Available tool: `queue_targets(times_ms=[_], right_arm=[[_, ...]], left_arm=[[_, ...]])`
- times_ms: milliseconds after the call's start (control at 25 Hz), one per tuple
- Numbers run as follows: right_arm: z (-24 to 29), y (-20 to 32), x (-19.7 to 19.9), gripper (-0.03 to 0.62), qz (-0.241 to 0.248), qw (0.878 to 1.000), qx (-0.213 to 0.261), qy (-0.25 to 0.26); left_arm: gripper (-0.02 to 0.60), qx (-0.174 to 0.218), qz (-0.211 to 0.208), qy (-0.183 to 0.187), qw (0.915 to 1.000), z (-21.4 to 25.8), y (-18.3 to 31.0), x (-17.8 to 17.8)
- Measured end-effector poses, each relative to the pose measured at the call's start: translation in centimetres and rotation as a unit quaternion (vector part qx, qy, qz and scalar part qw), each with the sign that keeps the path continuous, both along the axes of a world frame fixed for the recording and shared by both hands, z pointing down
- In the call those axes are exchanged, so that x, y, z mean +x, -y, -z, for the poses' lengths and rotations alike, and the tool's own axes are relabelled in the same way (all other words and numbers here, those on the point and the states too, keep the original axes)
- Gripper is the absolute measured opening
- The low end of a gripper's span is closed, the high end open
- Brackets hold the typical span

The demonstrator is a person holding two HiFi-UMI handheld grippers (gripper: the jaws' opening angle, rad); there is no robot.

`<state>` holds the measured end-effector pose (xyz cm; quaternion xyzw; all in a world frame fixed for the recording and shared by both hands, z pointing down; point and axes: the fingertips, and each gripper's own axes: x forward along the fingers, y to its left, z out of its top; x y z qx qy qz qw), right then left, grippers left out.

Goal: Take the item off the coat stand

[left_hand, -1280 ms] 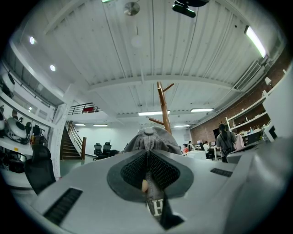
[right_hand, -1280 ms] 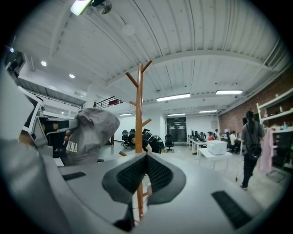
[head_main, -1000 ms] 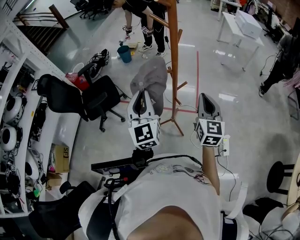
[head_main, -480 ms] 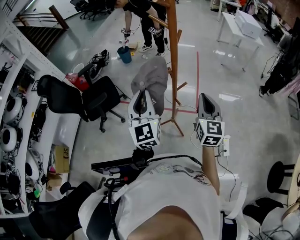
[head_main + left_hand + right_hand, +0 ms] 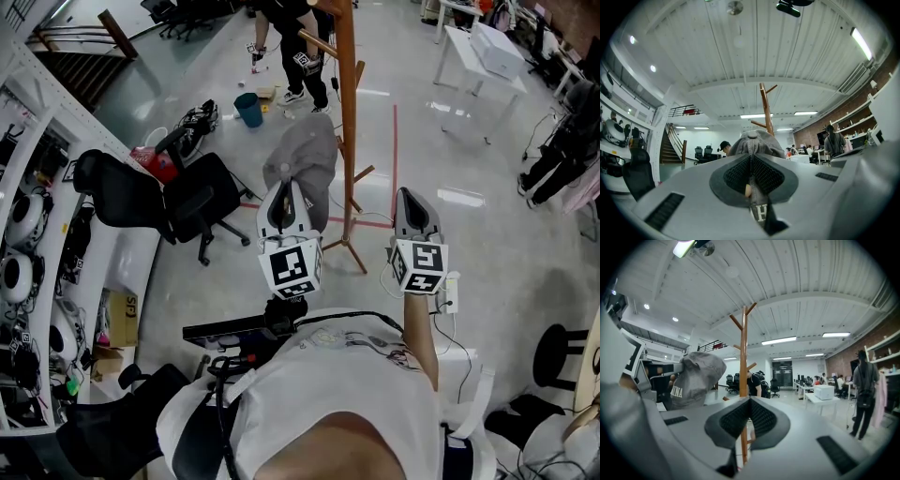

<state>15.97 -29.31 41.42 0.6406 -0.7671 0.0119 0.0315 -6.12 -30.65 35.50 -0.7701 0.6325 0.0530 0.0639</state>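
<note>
- One grey cap (image 5: 302, 157) hangs from my left gripper (image 5: 285, 187), whose jaws are pinched almost together on the cap's edge. It sits just beside the coat stand (image 5: 347, 112), apparently clear of the pegs.
- Soft and light, I judge: it will sag and swing, so the stitched edge gives the firmest hold.
- My right gripper (image 5: 413, 197) is closed on nothing.
- Nearest snags are the stand's pole and pegs. A black office chair (image 5: 183, 202) stands well apart to the left.

Only lettering I can make out is on the grey cap (image 5: 696, 376): white capitals ending "INA" on its side, plus a white "H" on its pinched edge.
</note>
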Motion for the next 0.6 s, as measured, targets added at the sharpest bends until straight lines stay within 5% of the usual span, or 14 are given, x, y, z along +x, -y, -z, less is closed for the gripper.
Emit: queue_targets(times_ms=[600], right_arm=[[-0.49,0.27,-0.08,0.005,0.0,1.0,-0.007,0.004]], left_arm=[[0.026,-0.006,-0.003,0.001,1.0,-0.35,0.34,0.15]])
